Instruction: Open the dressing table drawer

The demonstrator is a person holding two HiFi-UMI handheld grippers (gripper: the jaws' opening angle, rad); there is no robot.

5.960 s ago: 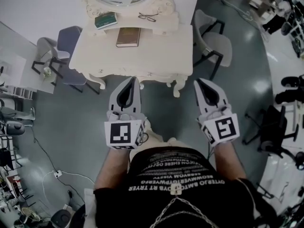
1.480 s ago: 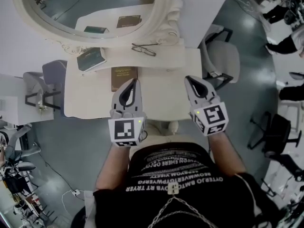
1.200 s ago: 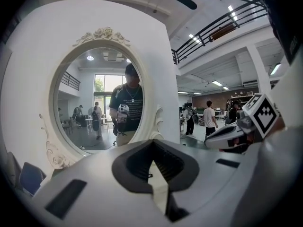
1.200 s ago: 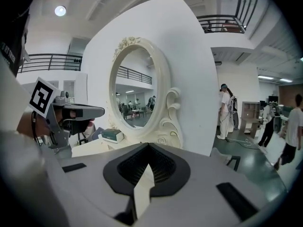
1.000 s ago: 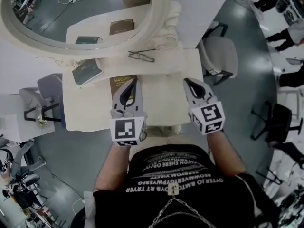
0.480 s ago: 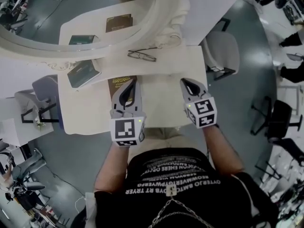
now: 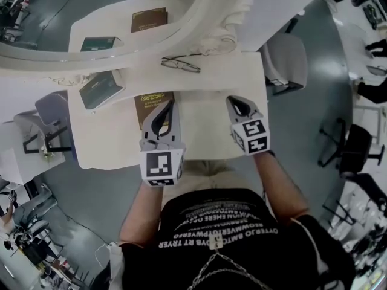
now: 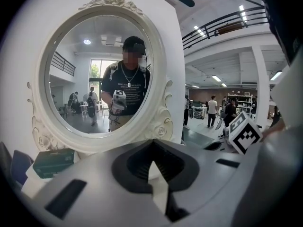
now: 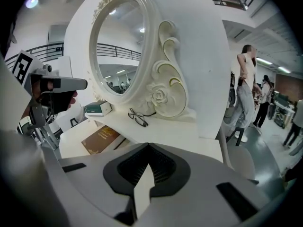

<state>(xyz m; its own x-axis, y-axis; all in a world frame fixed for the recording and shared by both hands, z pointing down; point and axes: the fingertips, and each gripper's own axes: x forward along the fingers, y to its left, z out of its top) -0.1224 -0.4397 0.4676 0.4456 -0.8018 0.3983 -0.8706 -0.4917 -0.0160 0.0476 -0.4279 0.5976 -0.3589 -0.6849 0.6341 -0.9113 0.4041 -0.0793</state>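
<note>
1. Grey floor [image 7: 84,186] all round a cream desk [image 7: 205,132] w/ a big oval mirror [image 7: 103,17] at its back. Person stands at the near edge, seen from above.
2. Drawer: not visible in any view. Head view shows the desk top only, and the front face is hidden below the near edge.
3. Left claw [image 7: 170,103]: jaws shut tight, nothing between them. It's over the near end of a brown book [image 7: 150,99], pointing twd the mirror. Can't tell if it touches.
4. Right claw [image 7: 233,101]: jaws also shut, empty. It's over bare desk top twd the right side, well apart from the left claw.
5. On the raised back ledge: glasses [image 7: 180,64] just below the mirror frame, green book [image 7: 97,89] off to the left.
6. Grey chair [image 7: 285,59] just beside the desk's right end, another chair [image 7: 48,110] at the left end.
7. Mirror reflects the person holding one claw at chest height.
</note>
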